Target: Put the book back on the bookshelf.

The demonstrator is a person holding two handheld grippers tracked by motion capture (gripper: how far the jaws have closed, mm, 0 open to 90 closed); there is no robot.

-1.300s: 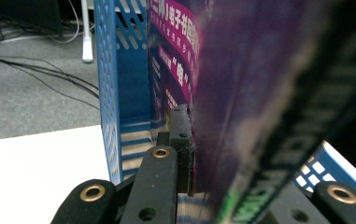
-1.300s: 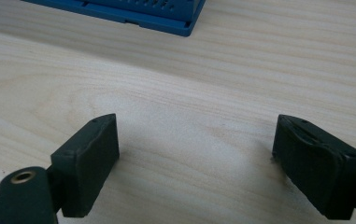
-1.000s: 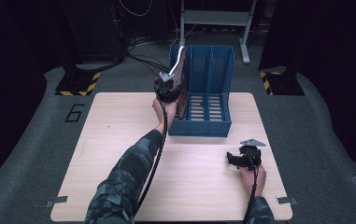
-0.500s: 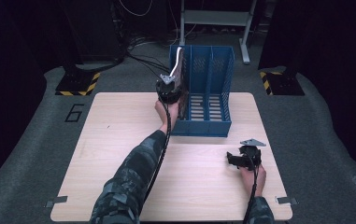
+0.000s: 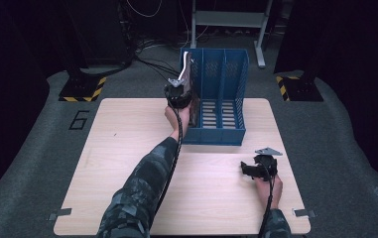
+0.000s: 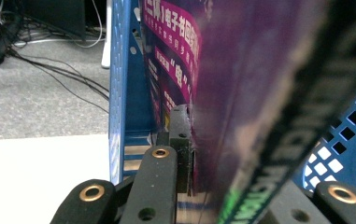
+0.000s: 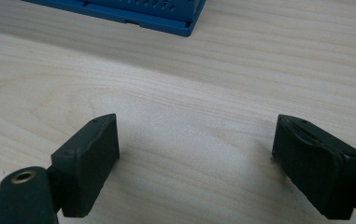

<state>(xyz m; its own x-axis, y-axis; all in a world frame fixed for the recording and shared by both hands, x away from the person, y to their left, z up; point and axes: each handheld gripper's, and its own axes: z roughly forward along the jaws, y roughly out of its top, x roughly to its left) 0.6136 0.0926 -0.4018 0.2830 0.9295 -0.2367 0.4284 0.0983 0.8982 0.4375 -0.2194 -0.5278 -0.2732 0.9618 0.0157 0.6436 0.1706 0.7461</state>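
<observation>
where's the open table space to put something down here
The table is bare left of the person's left forearm, and between that forearm and the right gripper. It is crowded at the far edge, where the left gripper holds a book at the blue file rack.

Left gripper [image 5: 182, 88] raised, clamped – right gripper [image 7: 196, 158] low, jaws wide

Grey carpet floor [image 5: 37, 129], wooden table [image 5: 127, 163], dark surroundings.
</observation>
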